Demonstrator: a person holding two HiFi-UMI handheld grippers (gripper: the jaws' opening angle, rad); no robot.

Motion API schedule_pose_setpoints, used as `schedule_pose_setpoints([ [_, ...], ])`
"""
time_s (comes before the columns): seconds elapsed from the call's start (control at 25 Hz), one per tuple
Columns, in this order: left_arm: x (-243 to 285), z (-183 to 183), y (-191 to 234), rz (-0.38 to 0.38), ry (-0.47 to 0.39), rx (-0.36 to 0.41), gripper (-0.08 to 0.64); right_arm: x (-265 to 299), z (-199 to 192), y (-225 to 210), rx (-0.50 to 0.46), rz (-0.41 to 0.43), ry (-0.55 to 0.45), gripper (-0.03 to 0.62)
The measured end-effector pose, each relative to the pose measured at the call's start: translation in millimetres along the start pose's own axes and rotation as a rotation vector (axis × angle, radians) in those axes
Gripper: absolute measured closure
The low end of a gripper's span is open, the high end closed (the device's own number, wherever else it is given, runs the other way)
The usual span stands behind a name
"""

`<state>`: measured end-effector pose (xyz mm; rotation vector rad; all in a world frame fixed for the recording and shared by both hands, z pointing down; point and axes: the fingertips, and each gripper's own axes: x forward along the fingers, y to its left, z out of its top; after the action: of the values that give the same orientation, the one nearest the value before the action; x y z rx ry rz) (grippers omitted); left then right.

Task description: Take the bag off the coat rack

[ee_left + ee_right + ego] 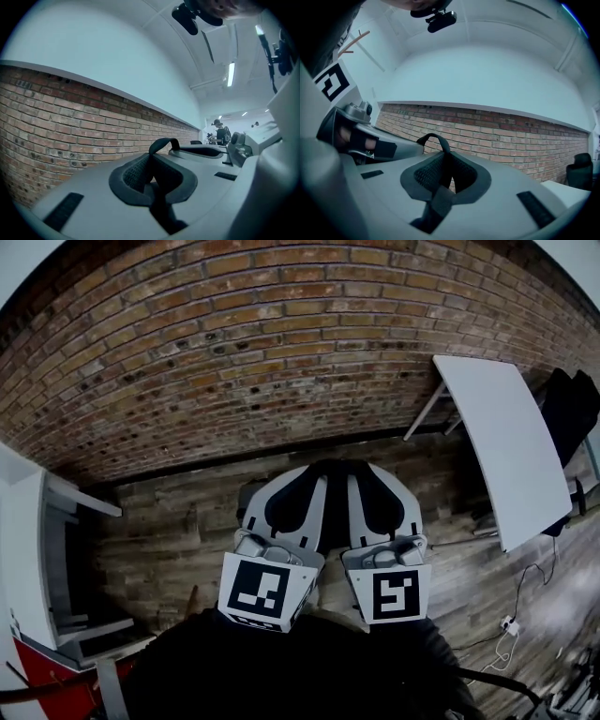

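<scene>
Held side by side and level, both grippers face a brick wall [281, 343]. A black strap [164, 141] arches from the left gripper [151, 176] across to the right gripper [361, 474]. It shows again as a black strap [432, 138] looping out of the right gripper [446, 176]. Each pair of pads is shut on this strap, which runs down through the jaws. In the head view the left gripper [305, 474] sits close to the right one. The bag itself is hidden below. A wooden peg [352, 41], perhaps of the coat rack, shows at the upper left.
A white table [502, 446] stands at the right with a black chair [574, 409] behind it. A white shelf unit [33, 559] is at the left. Cables and a plug [511, 624] lie on the wooden floor. A person [220, 133] stands far off.
</scene>
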<state>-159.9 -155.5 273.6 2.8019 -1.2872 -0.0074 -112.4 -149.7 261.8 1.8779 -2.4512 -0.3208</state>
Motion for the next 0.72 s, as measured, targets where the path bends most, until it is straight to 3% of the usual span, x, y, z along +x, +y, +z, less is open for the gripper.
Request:
schedule_pose_setpoints([
  [0.4, 119, 7, -19, -0.198, 0.02, -0.016, 0.532, 41, -19, -103, -0.033, -0.178, 0.054, 0.552],
  [0.56, 158, 14, -31, -0.259, 0.011, -0.071, 0.532, 52, -25, -138, -0.041, -0.241, 0.074, 0.552],
  [0.72, 194, 21, -41, -0.318, -0.004, -0.077, 0.532, 61, -29, -172, -0.047, -0.294, 0.097, 0.552],
])
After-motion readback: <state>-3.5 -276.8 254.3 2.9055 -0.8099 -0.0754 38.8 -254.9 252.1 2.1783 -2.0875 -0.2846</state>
